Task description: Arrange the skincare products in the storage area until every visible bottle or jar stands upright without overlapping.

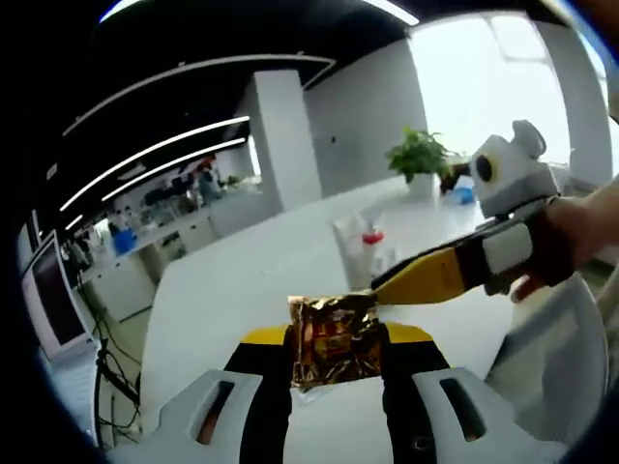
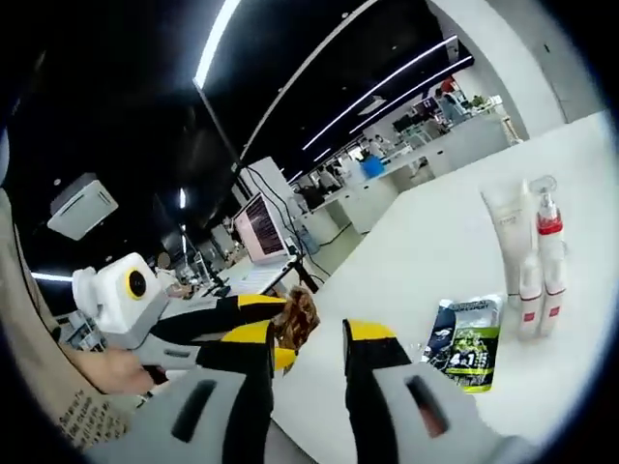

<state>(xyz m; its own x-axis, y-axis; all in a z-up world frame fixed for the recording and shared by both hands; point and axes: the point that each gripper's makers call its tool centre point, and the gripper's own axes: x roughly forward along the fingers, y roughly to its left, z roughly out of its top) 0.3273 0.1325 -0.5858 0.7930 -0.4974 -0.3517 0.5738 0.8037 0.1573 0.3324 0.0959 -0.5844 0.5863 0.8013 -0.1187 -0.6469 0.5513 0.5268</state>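
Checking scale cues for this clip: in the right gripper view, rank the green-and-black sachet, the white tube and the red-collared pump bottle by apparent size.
1. White tube and pump bottle: similar apparent height; I can't separate them.
2. Green-and-black sachet: shorter, though wider and nearer the camera, so real sizes stay unsure.

Left gripper (image 1: 338,360) jaws clamped on a gold foil sachet (image 1: 336,340), right gripper (image 2: 308,350) jaws parted, tip touching the sachet

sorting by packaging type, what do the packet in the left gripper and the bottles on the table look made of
Packet: crinkled metallic foil or foil-laminated film, glossy gold with creases and glints.
Bottles: smooth plastic, probably; translucent white bodies, red collars, one with a clear pump top.
Table: matte white surface, material unclear.
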